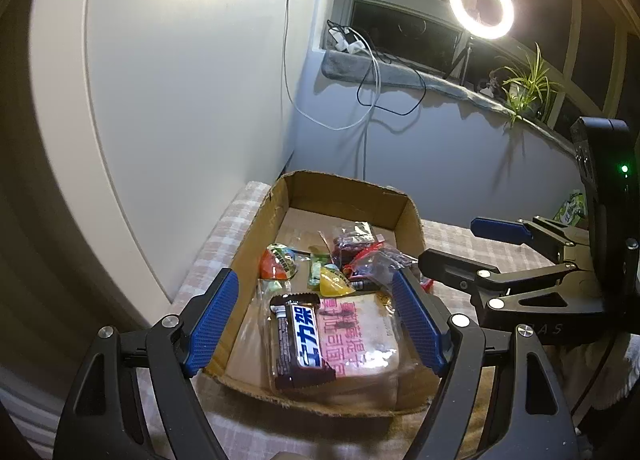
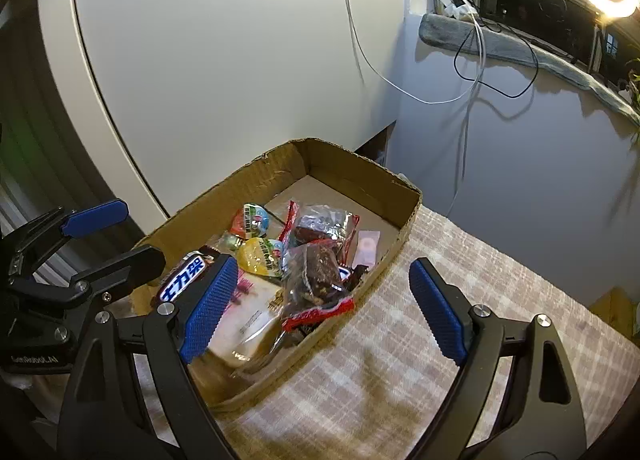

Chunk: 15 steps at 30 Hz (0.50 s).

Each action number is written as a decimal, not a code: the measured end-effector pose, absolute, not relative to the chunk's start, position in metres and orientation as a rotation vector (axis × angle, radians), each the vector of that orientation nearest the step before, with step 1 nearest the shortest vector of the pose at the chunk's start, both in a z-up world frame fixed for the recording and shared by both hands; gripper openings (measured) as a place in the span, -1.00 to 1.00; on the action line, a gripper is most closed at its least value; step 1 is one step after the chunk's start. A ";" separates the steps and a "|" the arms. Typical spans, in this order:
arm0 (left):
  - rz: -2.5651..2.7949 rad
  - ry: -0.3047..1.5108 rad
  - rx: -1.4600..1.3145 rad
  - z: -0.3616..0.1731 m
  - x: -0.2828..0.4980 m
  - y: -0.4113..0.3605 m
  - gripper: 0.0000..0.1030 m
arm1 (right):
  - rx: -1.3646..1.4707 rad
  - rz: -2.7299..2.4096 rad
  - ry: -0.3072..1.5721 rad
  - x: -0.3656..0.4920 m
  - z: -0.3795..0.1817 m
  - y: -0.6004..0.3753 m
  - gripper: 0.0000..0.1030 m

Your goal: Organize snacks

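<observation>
Left wrist view: one box (image 1: 288, 196), shallow brown corrugated card with ragged rims, is seen on a checked cloth (image 1: 224, 232).
Snacks in the box: one brown chocolate bar (image 1: 298, 340) in glossy wrap, lying on one pale square bread pack (image 1: 360, 336); two domed jelly cups, orange (image 1: 276, 264) and yellow (image 1: 334, 282); several crinkled clear packs (image 2: 316, 272) of dark pieces.
Left gripper (image 1: 316, 324): jaws wide apart, nothing held, blue ribbed pads over the box's near end.
Right gripper (image 2: 324, 304): jaws spread wide, nothing gripped, straddling the box's right wall.
</observation>
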State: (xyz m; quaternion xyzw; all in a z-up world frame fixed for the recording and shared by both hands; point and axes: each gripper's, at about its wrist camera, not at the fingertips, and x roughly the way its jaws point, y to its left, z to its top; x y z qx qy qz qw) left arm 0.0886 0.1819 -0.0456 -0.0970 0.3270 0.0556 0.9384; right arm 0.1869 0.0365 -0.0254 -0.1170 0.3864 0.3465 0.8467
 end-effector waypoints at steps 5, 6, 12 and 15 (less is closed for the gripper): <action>0.117 0.654 -0.191 -0.040 0.077 0.176 0.54 | -0.246 0.720 0.785 0.172 -0.018 0.028 0.74; 0.119 0.653 -0.189 -0.039 0.075 0.174 0.54 | -0.247 0.717 0.776 0.168 -0.016 0.025 0.74; 0.132 0.638 -0.181 -0.035 0.060 0.165 0.54 | -0.238 0.700 0.737 0.148 -0.006 0.010 0.75; 0.138 0.629 -0.175 -0.033 0.052 0.159 0.54 | -0.229 0.691 0.718 0.136 -0.001 0.001 0.81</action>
